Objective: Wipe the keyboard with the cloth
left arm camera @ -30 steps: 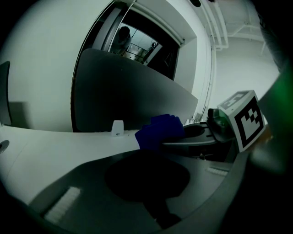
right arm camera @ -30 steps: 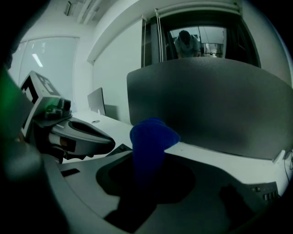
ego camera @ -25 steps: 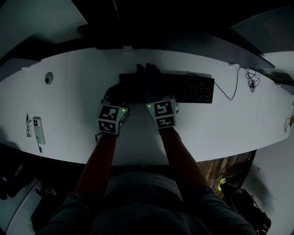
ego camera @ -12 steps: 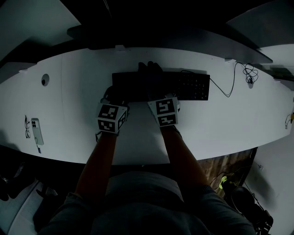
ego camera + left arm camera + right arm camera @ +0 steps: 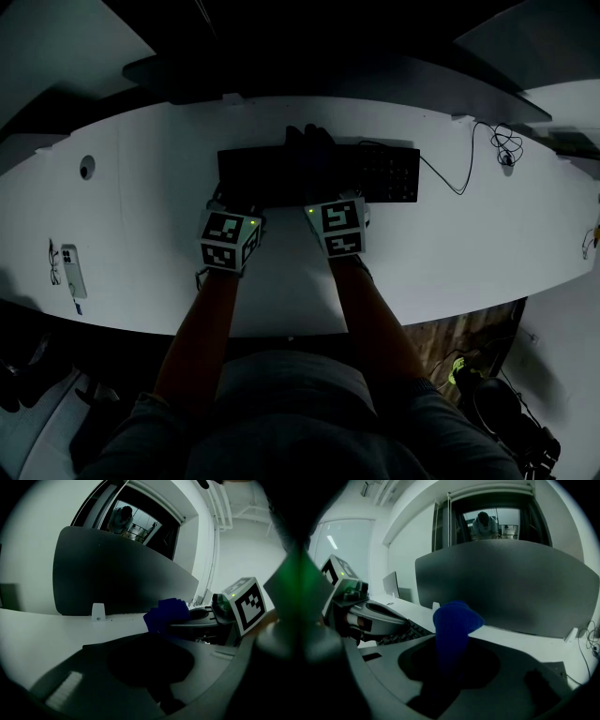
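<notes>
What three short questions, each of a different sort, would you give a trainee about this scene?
1. True or false: the jaws of the right gripper hold the blue cloth over the keyboard.
2. Where does the phone lie on the table?
A. far to the left of the keyboard
B. on top of the keyboard
C. at the right end of the table
3. Fill in: the cable leaves the keyboard toward the person's ____ side.

Key: 1 true; 2 A; 3 right.

white desk [image 5: 141,187], kbd [image 5: 392,174], phone [image 5: 73,272] (left), cable [image 5: 457,186]
</notes>
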### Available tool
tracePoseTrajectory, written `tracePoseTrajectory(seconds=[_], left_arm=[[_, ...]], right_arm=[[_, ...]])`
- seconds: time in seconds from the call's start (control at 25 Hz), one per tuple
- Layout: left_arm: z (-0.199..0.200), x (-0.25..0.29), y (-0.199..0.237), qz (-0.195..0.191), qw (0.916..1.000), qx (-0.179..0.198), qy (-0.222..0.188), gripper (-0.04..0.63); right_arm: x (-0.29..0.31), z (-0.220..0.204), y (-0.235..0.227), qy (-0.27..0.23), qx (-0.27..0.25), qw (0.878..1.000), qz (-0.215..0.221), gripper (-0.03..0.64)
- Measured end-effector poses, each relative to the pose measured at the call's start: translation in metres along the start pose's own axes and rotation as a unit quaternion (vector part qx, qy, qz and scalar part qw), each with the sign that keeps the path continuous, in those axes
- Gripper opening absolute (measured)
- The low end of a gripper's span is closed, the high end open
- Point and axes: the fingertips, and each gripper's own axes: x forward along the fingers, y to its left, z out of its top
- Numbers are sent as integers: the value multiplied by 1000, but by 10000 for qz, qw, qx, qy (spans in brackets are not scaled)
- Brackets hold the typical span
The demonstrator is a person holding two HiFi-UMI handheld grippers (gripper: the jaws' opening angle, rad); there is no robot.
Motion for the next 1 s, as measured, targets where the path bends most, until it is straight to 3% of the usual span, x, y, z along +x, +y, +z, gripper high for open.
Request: tracePoseTrajectory(seconds=[1.0], left_arm=[[5, 44, -54, -195, 9997, 88, 108, 8]], right_arm=[[-30, -21, -58, -8, 108, 9998, -164, 126]])
